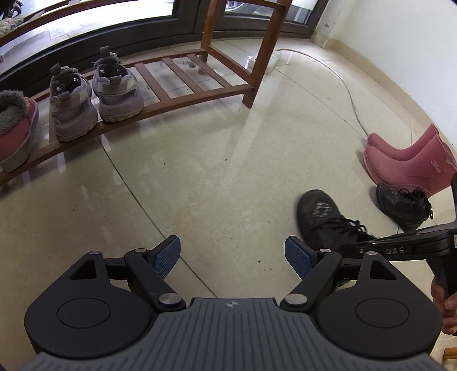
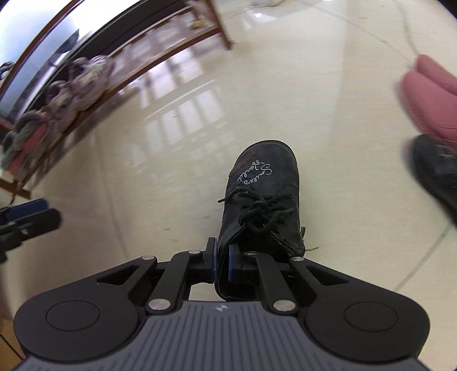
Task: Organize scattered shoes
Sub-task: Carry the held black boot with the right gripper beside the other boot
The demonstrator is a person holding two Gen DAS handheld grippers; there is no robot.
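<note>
A glossy cream tile floor (image 1: 217, 159) is filling most of the left view, reflecting window light. A white cable (image 1: 347, 88) is trailing across it from 12 toward 3 o'clock, running from a white power strip (image 1: 267, 61) lying at 12 o'clock. Dark-framed glass doors (image 1: 182, 14) are standing along the top, meeting a white wall (image 1: 400, 37) at 1 o'clock.
</note>
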